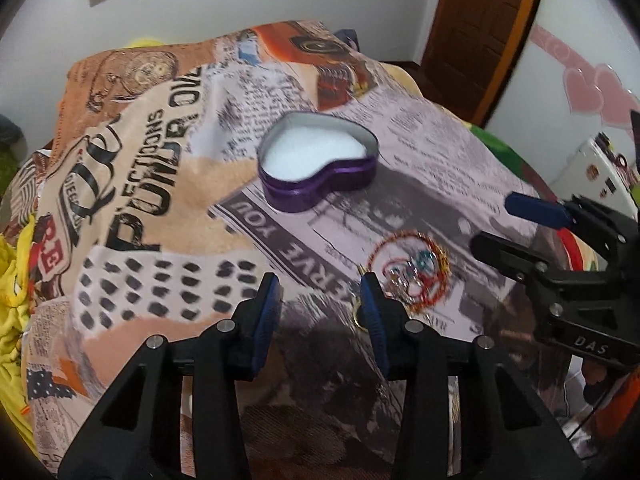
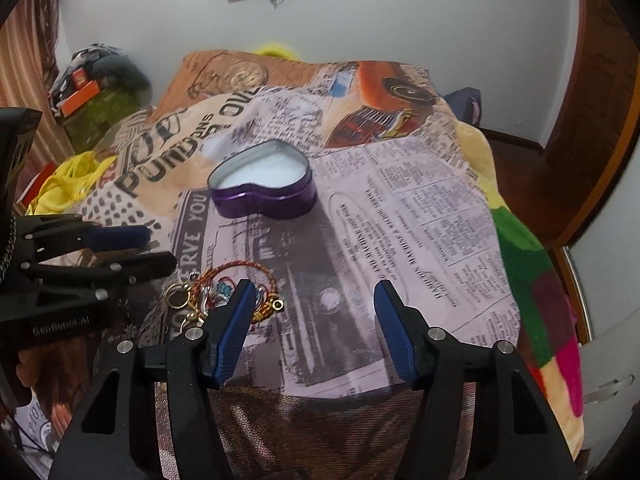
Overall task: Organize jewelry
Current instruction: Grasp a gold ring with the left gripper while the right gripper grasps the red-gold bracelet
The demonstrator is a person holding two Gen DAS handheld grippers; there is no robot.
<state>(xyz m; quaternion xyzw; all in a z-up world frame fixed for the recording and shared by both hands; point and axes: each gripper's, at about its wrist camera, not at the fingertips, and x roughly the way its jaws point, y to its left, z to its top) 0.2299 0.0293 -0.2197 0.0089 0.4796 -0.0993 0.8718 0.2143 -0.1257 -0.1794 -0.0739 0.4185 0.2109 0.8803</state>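
A purple heart-shaped tin [image 1: 318, 166], open with a white lining, stands on the newspaper-print cloth; it also shows in the right wrist view [image 2: 264, 184]. A small heap of jewelry [image 1: 408, 268], red-gold bangles, rings and beads, lies nearer to me [image 2: 224, 292]. My left gripper [image 1: 320, 304] is open and empty, its right finger just left of the heap. My right gripper [image 2: 314, 312] is open and empty, its left finger beside the heap. Each gripper shows in the other's view: the right one [image 1: 516, 228], the left one [image 2: 152, 248].
The printed cloth [image 1: 160, 184] covers a raised surface that drops away at its edges. Yellow fabric [image 1: 12, 280] lies at the left, colourful bedding [image 2: 532, 280] at the right. A wooden door [image 1: 480, 28] and white walls stand behind.
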